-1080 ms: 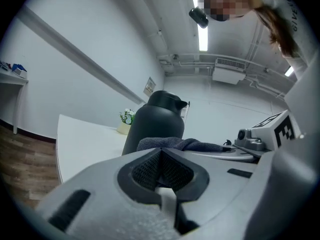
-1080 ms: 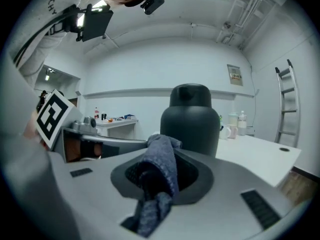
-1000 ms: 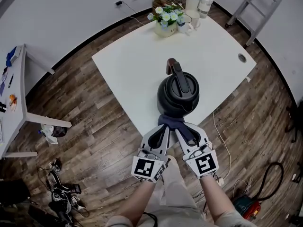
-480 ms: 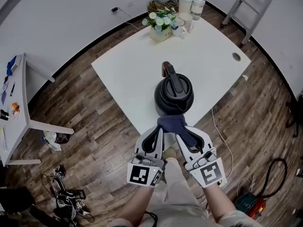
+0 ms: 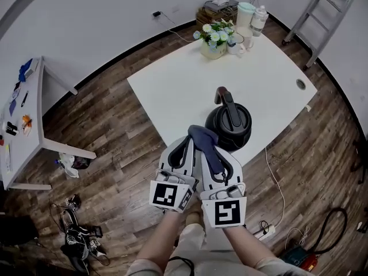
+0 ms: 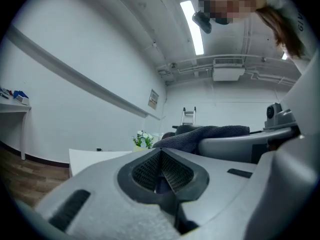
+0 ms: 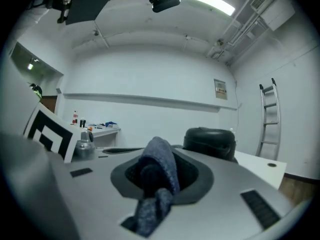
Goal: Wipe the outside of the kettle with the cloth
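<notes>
The kettle (image 5: 230, 128) handle points away; cloth (image 5: 201, 135) trails along right gripper (image 5: 210, 149).

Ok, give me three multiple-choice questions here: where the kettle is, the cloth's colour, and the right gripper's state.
1. Where is the kettle? A) on a chair B) on the white table C) on a shelf
2. What colour is the cloth? A) dark blue B) yellow C) white
3. The right gripper has its fingers: A) wide open B) shut on the kettle's handle C) shut on the cloth
Answers: B, it stands near the table's edge; A, it shows dark blue; C, cloth sits pinched between them.
</notes>
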`<state>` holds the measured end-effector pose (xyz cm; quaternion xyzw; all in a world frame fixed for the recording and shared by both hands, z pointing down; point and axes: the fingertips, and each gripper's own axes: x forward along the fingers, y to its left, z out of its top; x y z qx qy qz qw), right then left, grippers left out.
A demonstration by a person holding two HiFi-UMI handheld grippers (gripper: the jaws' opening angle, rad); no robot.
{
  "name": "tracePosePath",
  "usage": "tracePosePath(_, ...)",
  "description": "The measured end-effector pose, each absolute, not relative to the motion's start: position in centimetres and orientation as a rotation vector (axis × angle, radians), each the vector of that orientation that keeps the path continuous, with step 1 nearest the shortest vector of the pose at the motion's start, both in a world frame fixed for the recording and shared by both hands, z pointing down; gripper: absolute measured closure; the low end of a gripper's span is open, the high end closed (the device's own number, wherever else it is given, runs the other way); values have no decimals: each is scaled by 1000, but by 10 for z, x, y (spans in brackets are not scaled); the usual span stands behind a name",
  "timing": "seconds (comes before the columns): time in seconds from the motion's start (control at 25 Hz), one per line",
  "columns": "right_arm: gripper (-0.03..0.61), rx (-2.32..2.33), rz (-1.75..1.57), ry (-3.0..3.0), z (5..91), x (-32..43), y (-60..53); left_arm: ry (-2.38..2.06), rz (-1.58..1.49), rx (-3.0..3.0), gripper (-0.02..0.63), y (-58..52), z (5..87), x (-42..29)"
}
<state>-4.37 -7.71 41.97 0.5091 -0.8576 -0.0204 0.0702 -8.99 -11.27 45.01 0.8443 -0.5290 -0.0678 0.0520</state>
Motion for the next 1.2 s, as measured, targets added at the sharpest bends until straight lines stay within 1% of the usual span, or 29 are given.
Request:
tracePosePath(0.28,506,1448,74,-2519,478,-46,-75,-1522,-104,2472,607,-100,514,-89)
tracePosePath(0.6,506,1407,169,-2482,514,-39,-72,-1454,-118,2435,607,-91,530,-84)
tracePosePath(0.84,506,1380,59,-2514,491,-28,-59,-1460,-118,2518,607,-79,510,-69)
tracePosePath(1.2,506,1467,-312,-2357,427,23,-39,-1407,-232,2659,607,-60,451,-29)
